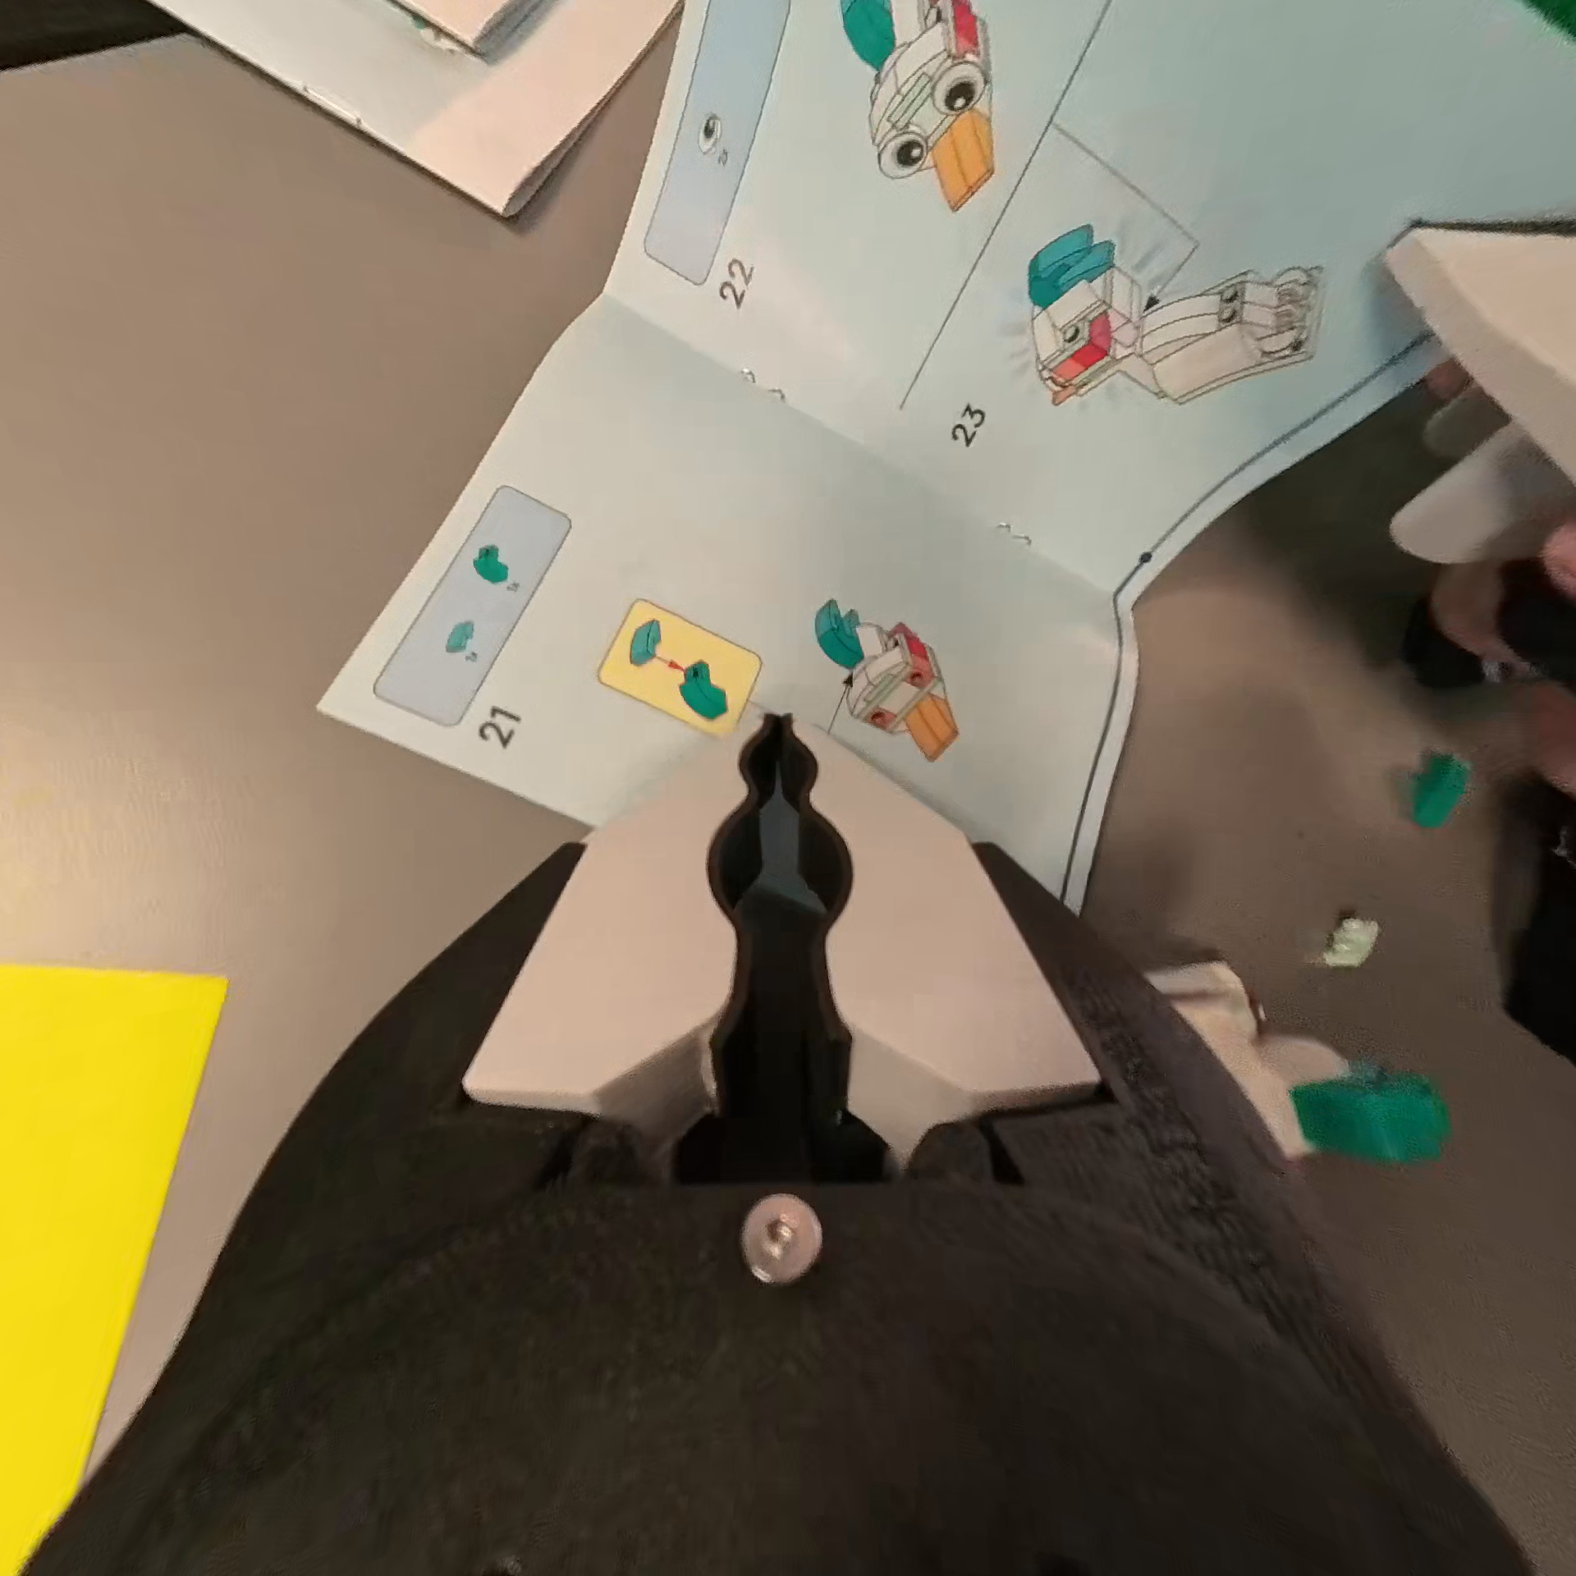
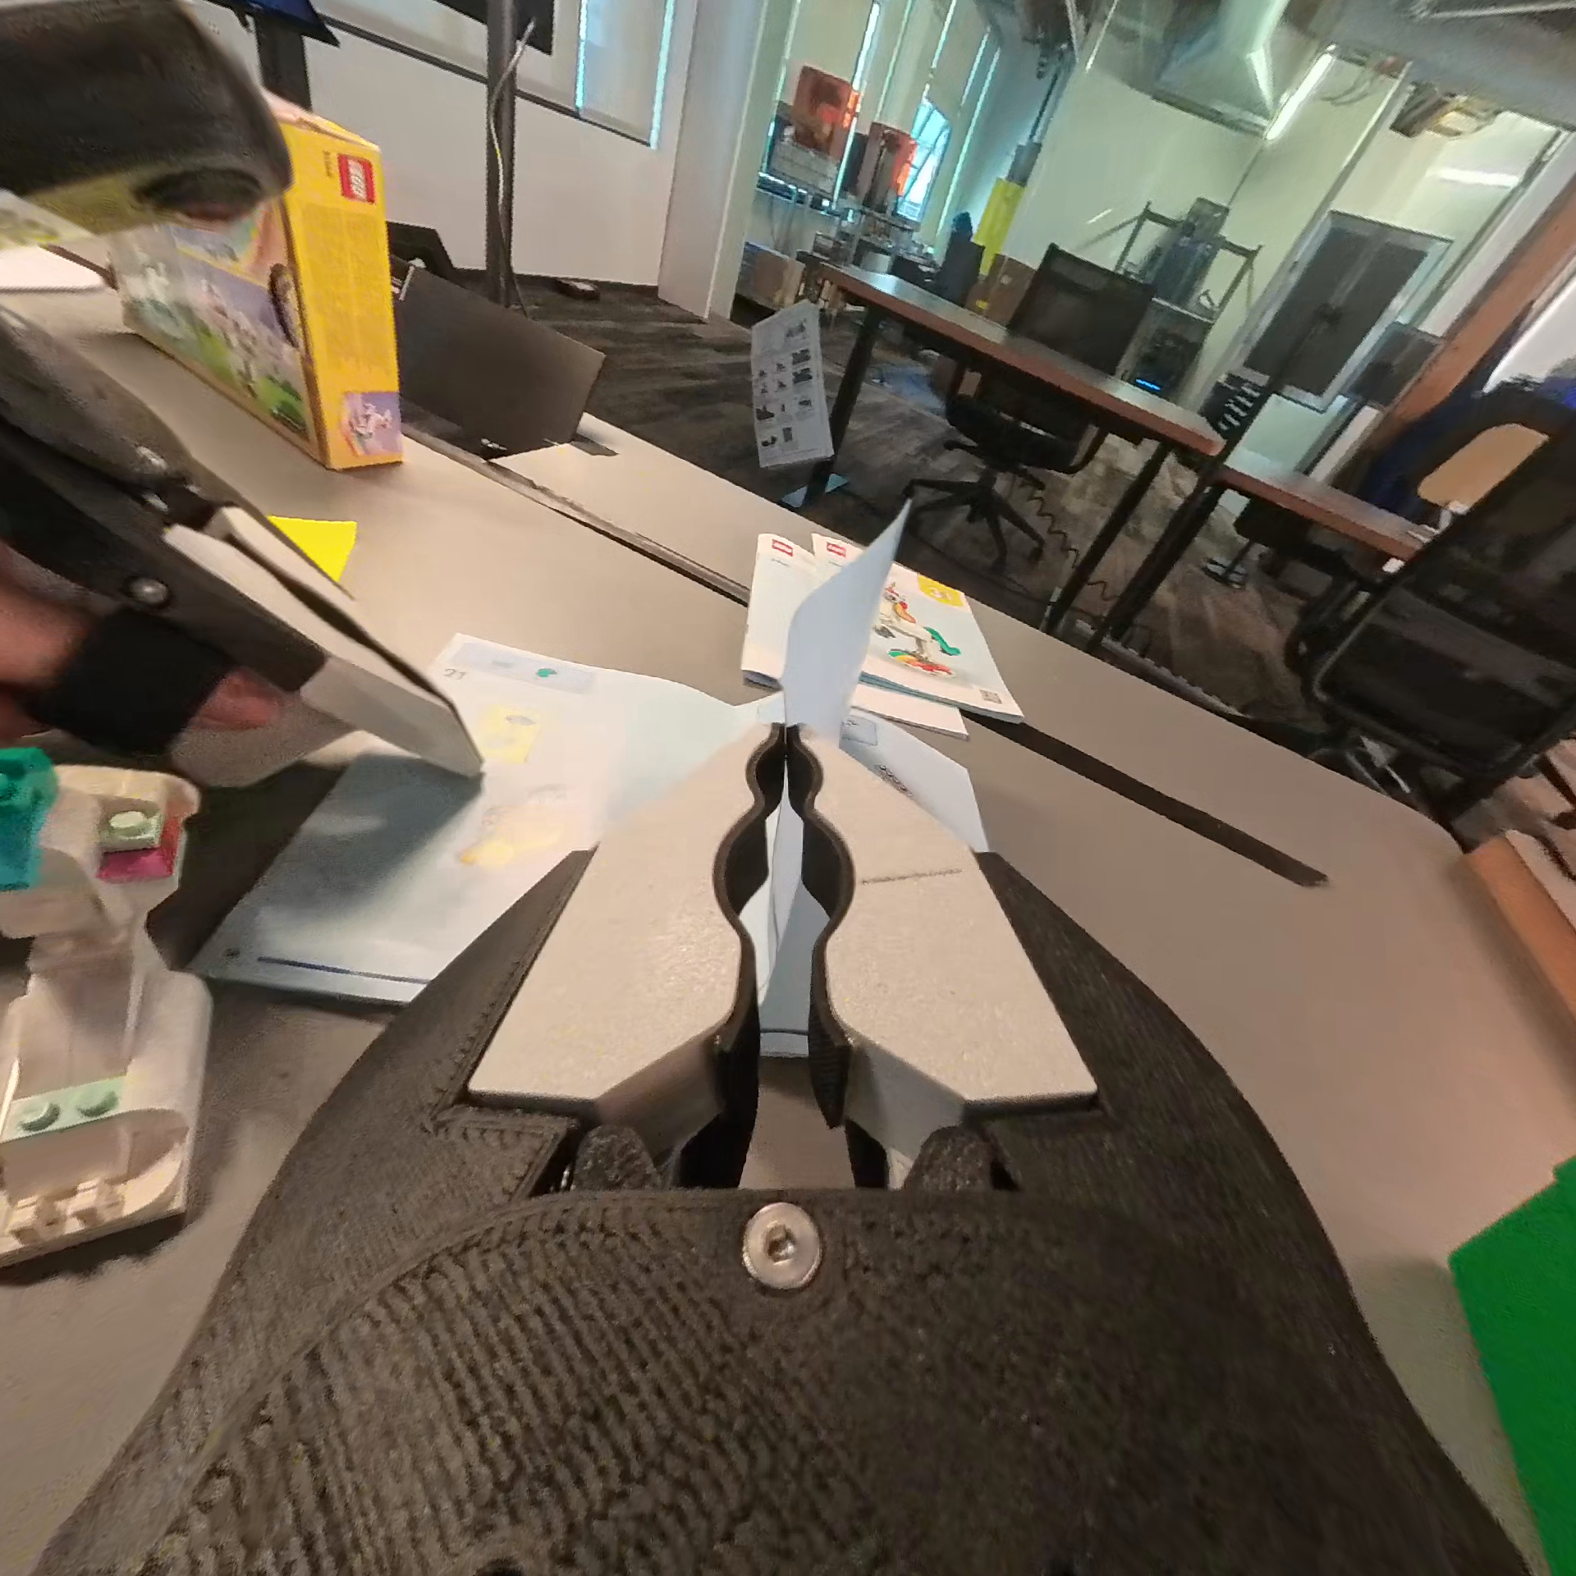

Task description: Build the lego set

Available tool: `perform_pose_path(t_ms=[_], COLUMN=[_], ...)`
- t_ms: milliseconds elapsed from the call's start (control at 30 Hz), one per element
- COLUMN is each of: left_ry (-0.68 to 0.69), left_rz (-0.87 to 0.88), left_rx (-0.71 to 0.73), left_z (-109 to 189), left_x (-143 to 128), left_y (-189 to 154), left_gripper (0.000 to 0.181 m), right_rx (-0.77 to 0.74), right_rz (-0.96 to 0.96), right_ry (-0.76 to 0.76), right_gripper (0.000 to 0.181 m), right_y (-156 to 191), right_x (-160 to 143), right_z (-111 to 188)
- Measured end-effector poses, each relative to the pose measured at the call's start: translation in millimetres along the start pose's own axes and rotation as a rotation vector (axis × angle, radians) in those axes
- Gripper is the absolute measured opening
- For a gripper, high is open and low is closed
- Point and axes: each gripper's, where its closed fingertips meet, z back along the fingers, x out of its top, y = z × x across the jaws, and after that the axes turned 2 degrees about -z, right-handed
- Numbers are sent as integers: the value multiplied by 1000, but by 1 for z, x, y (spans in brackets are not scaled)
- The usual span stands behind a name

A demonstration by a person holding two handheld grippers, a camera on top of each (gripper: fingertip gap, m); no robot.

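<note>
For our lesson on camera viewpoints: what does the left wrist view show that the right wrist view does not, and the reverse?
Only the left wrist view shows the loose green brick on the grey table and the booklet's printed bird-building steps clearly.

Only the right wrist view shows the yellow cardboard set box, the office room behind, and the right gripper shut on a lifted pale blue page.

Both show the open pale blue instruction booklet, the closed left gripper resting on it, the yellow paper sheet, and the partly built white model.
</note>
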Motion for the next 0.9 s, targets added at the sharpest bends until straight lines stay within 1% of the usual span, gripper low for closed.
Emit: perform_pose_path(t_ms=[33, 133, 267, 300, 333, 367, 400, 433, 467, 533, 600, 667, 733, 767, 833, 900], left_ry=[-12, -2, -22, -39, -77, -169, -296, -418, -521, -647, -688, -678, -655, -650, -647, -623], left_rz=[-4, -46, -75, -83, -102, -134, -170, -194, -195, -153, -51, 75, 213, 259, 294, 291], left_rx=[9, 43, 101, 137, 168, 185, 168, 112, 26, -232, -476, -671, -789, -826, -860, -849], left_z=[-4, -15, -29, -30, -29, -23, -13, -2, 8, 22, 31, 34, 34, 34, 36, 33], left_x=[6, 17, 36, 41, 49, 63, 81, 96, 108, 119, 120, 117, 114, 113, 112, 110], left_y=[2, 11, 27, 33, 38, 37, 29, 16, 1, -30, -46, -53, -52, -52, -51, -52], left_gripper=[0, 0, 0, 0, 0, 0, 0, 0, 0, 8, 17, 20, 23, 24, 25, 26], right_rx=[-13, -54, -89, -94, -99, -109, -120, -127, -130, -129, -140, -166, -191, -199, -213, -232], right_rz=[8, 40, 80, 96, 124, 157, 189, 215, 234, 279, 363, 425, 459, 473, 491, 510], right_ry=[-1, -6, -26, -32, -38, -44, -52, -60, -68, -68, -47, -54, -60, -60, -61, -68], right_gripper=[0, 0, 0, 0, 0, 0, 0, 0, 0, 0, 0, 0, 0, 0, 0, 0], right_y=[-1, -6, -9, -8, -6, -5, -5, -3, -2, 3, 7, 9, 11, 12, 13, 12], right_x=[-1, -3, -1, 0, 0, 0, 1, 2, 2, 0, -3, -2, -1, -1, -1, 0], right_z=[-1, -2, -6, -7, -8, -9, -9, -10, -11, -15, -19, -22, -24, -24, -23, -22])
